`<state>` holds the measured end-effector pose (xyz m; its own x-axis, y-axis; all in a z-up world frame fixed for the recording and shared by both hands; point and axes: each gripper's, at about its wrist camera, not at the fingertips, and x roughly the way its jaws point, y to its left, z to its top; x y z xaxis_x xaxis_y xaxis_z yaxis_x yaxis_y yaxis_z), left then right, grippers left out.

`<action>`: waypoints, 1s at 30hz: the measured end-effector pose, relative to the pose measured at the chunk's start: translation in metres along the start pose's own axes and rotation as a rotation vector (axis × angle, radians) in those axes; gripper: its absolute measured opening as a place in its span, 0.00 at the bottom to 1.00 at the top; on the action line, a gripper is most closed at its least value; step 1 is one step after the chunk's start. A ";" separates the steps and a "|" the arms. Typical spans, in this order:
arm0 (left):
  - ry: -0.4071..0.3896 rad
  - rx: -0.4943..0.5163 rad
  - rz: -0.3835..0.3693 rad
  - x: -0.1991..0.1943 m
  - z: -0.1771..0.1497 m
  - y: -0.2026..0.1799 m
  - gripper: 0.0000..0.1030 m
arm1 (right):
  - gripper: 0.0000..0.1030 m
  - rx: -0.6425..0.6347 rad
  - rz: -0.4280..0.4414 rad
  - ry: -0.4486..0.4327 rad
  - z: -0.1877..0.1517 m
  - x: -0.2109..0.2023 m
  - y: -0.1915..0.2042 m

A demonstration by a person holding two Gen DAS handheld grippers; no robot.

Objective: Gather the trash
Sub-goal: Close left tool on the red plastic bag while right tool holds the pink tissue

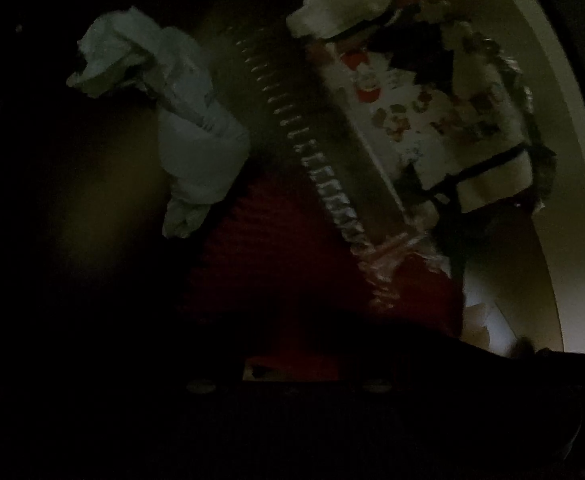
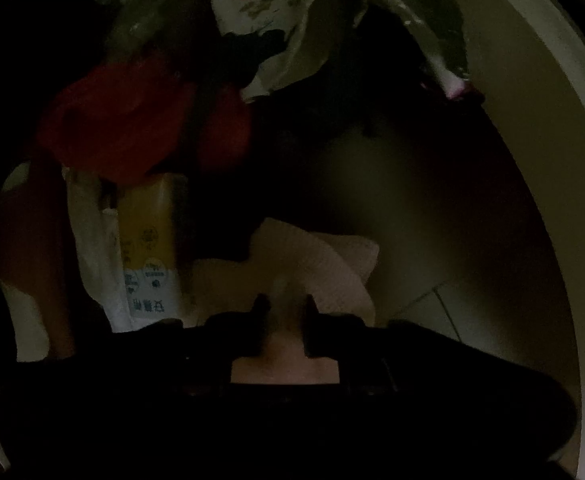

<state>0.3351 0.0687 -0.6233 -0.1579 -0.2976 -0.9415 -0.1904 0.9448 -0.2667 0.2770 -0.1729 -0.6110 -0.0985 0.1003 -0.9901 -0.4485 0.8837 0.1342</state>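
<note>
Both grippers reach down into a dim round bin with a pale curved rim (image 2: 552, 128), and little light gets in. The right gripper (image 2: 284, 304) shows two dark fingertips (image 2: 261, 305) a narrow gap apart, pressed against a crumpled pale paper towel (image 2: 332, 256) that lies between and just ahead of them; whether they truly pinch it, I cannot tell. Beside it sit a yellow-and-white printed packet (image 2: 148, 248) and a crumpled red wrapper (image 2: 132, 128). On the left, the gripper's fingers are lost in shadow, so I cannot tell how its jaws stand. Ahead lie a twisted white tissue (image 1: 188, 120) and a shiny printed snack bag with a serrated seam (image 1: 424, 112).
</note>
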 end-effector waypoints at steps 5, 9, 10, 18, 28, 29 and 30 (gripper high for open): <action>-0.012 0.034 -0.021 -0.026 -0.012 -0.005 0.05 | 0.08 0.056 -0.003 -0.026 -0.006 -0.020 -0.009; -0.024 0.059 -0.007 -0.043 -0.024 0.002 0.05 | 0.08 0.064 0.010 -0.052 -0.005 -0.043 -0.011; -0.022 0.060 0.000 -0.044 -0.024 0.004 0.05 | 0.08 0.066 0.011 -0.059 -0.005 -0.044 -0.010; -0.024 0.124 -0.125 -0.053 -0.027 -0.009 0.72 | 0.08 0.075 0.016 -0.064 -0.009 -0.052 -0.012; 0.015 0.293 -0.022 -0.006 -0.036 -0.053 0.78 | 0.09 0.069 0.023 -0.059 -0.008 -0.033 -0.010; 0.020 0.290 -0.027 -0.001 -0.036 -0.053 0.75 | 0.09 0.067 0.026 -0.059 -0.008 -0.032 -0.010; 0.022 0.287 -0.024 0.002 -0.035 -0.053 0.71 | 0.09 0.065 0.030 -0.058 -0.008 -0.030 -0.011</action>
<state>0.3108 0.0136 -0.6036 -0.1778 -0.3203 -0.9305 0.0876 0.9366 -0.3392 0.2775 -0.1892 -0.5820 -0.0589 0.1515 -0.9867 -0.3869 0.9077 0.1625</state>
